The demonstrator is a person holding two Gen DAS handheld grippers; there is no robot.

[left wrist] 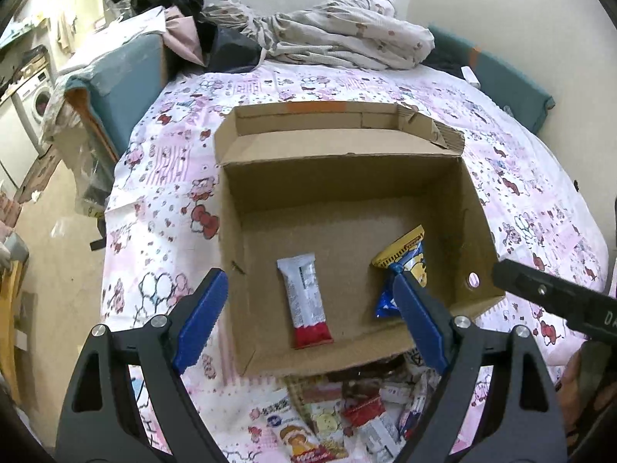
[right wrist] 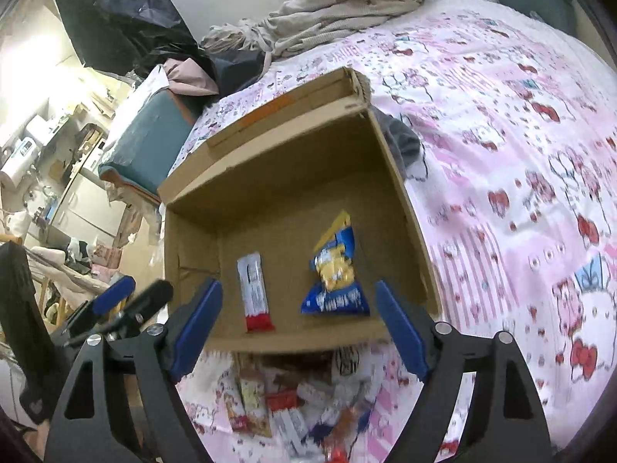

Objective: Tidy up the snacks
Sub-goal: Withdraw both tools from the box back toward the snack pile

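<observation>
A bed (left wrist: 520, 177) in a pink cartoon-print sheet fills both of my views, with bundled bedding (left wrist: 339, 31) heaped at its 12 o'clock end. On the sheet sits an open cardboard box (left wrist: 347, 193), its flap folded back toward 12 o'clock. Two snacks lie flat on the box floor: a blue and yellow packet (right wrist: 335, 274) at about 3 o'clock and a white bar with a red end (left wrist: 306, 301) at about 7 o'clock, well apart from each other. A loose pile of more snacks (left wrist: 347, 416) waits on the sheet just outside the near wall, at 6 o'clock.

I hold my left gripper (left wrist: 308, 316) over the box's near edge, fingers spread wide and empty. My right gripper (right wrist: 297, 320) hangs beside it in the same pose, also released, nothing between its blue pads (right wrist: 196, 324).

I judge these packets to be light, thin and crinkly, with slick film that could slide out of a shallow pinch. The bar looks stiffer; I would take such a piece across its narrow middle. The puffy packets likely crush easily, so I would pinch a sealed end seam rather than the belly, and lift one clear of its neighbours in the pile.
</observation>
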